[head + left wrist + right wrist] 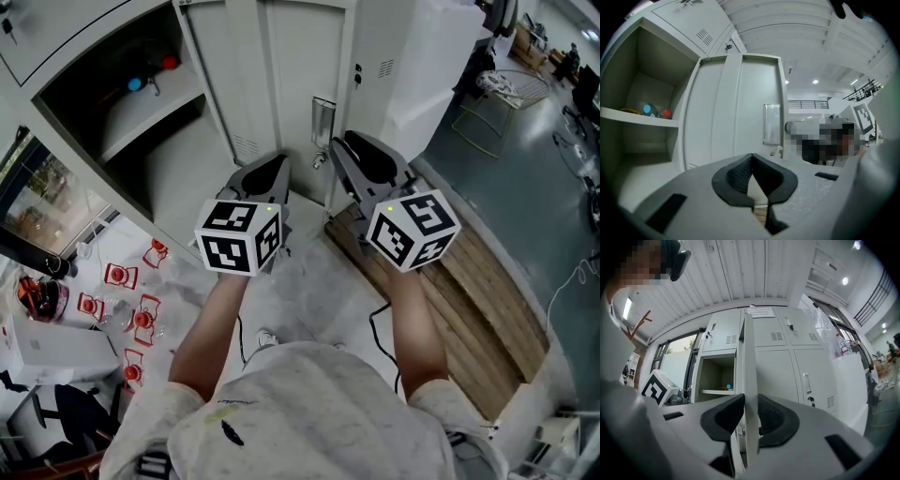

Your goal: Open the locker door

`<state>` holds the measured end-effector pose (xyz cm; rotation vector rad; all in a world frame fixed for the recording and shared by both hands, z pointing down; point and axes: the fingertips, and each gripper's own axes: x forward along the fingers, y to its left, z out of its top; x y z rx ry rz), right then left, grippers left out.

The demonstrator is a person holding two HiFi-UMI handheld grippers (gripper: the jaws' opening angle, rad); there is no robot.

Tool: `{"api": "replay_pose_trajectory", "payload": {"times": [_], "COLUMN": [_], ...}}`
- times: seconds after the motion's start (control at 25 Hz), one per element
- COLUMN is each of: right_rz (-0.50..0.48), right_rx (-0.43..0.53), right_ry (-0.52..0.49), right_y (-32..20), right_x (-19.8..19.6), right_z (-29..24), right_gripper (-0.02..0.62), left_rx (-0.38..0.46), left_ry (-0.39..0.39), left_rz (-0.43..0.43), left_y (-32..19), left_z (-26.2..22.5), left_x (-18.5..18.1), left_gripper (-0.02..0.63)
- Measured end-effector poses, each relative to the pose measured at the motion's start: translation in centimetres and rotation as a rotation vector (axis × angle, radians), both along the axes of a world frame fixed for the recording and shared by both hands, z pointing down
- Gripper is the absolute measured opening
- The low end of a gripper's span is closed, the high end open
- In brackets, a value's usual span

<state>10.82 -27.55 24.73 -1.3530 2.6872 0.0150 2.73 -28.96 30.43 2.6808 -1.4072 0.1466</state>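
The right gripper is clamped on the free edge of the locker door. The thin grey panel runs upright straight between its two dark pads, which press on it from either side. The door stands swung out from the locker front, and its long handle is on the face turned toward the left gripper. That gripper hangs just short of the door face, tips together with nothing between them. Left of the door an open compartment has small red and blue items on its shelf
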Motion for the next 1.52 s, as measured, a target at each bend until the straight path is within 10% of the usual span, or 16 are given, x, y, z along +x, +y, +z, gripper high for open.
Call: {"api": "replay_pose_trajectory", "payload": {"times": [1.52], "right_rz": [-0.368], "right_rx": [-0.035], "right_ry": [0.049], "right_y": [6.9], "right_x": [-11.0], "right_z": [2.7], "right_gripper": [0.013], "left_rx": [-0.002], "left_ry": [-0.004], "left_rz": [-0.403], "left_y": [8.4], "left_z": [0.5], "left_x": [-10.8], "left_gripper": [0.005]}}
